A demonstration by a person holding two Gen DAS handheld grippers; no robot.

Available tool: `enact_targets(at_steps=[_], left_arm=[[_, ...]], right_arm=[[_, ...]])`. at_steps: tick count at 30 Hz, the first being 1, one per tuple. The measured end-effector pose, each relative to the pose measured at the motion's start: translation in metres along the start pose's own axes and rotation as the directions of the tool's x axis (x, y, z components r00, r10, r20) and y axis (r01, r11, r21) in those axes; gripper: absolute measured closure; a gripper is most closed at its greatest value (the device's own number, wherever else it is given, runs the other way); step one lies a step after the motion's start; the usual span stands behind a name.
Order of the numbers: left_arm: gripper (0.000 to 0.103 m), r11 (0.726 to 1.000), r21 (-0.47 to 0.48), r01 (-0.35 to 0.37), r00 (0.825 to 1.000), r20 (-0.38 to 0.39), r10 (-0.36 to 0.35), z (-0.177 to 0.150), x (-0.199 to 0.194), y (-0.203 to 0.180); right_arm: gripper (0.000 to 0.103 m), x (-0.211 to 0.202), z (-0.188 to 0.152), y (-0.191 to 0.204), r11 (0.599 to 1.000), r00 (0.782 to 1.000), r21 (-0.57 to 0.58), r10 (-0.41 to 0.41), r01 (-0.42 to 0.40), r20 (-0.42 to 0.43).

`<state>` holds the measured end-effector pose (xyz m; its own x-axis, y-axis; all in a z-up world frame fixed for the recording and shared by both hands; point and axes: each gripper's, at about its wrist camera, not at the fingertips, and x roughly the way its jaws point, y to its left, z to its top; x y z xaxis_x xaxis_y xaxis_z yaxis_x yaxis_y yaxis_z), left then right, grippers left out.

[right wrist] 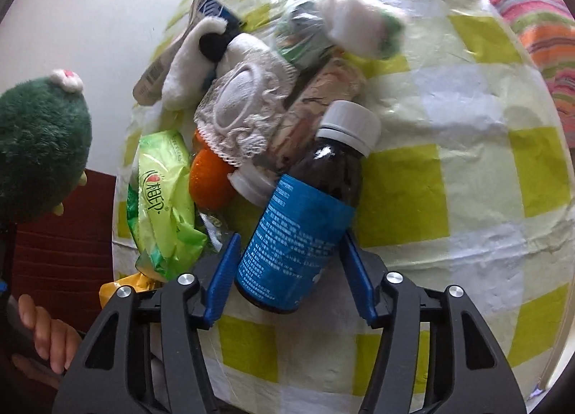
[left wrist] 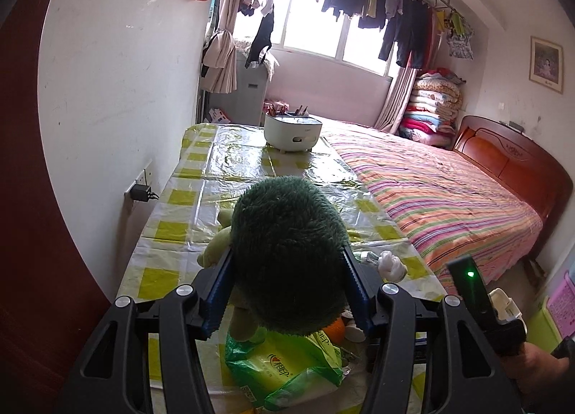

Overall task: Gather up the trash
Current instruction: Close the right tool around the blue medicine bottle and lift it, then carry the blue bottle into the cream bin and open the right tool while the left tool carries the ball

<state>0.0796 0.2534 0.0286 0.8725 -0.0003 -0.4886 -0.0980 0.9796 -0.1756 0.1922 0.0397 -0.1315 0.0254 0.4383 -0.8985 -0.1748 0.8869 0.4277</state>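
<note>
My left gripper (left wrist: pixel 287 252) is shut on a dark green plush toy (left wrist: pixel 287 252) and holds it above the table; the toy also shows in the right wrist view (right wrist: pixel 43 148). Below it lie a green tissue pack (left wrist: pixel 284 367) and an orange (left wrist: pixel 336 329). My right gripper (right wrist: pixel 290 238) has its blue jaws on both sides of a brown medicine bottle (right wrist: pixel 305 205) with a blue label and white cap, lying on the checked tablecloth (right wrist: pixel 449 180). Beside the bottle lie the tissue pack (right wrist: pixel 161 194), the orange (right wrist: pixel 208 180), a foam fruit net (right wrist: pixel 244 112), a white plush (right wrist: pixel 190 65) and crumpled tissue (right wrist: pixel 359 22).
A white desk organizer with pens (left wrist: pixel 293 132) stands at the table's far end. A bed with a striped cover (left wrist: pixel 449 191) runs along the right. A wall socket with a charger (left wrist: pixel 142 193) is on the left wall. A small yellow packet (right wrist: pixel 124 284) lies at the table edge.
</note>
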Motion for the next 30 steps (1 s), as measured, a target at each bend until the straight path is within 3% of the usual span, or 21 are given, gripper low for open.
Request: enact_targets(at_steps=[7,20,30], left_arm=[[0.049,0.999,0.032,0.035,0.999,0.005,-0.035,0.000,0.004,-0.017],[0.049,0.987,0.109,0.118,0.993,-0.016,-0.117,-0.006,0.017,-0.068],[0.049,0.967,0.169,0.190,0.982,-0.035,-0.187,-0.012,0.023,-0.112]], right_arm=[[0.057,-0.035,-0.023,-0.026,0.996,0.986,-0.016,0.087,-0.086,0.142],[0.060,-0.087,-0.078,-0.068,0.978,0.929,-0.016,0.204,-0.210,0.309],[0.060,-0.133,-0.100,-0.128,0.963,0.880,0.098,0.184,-0.250,0.437]])
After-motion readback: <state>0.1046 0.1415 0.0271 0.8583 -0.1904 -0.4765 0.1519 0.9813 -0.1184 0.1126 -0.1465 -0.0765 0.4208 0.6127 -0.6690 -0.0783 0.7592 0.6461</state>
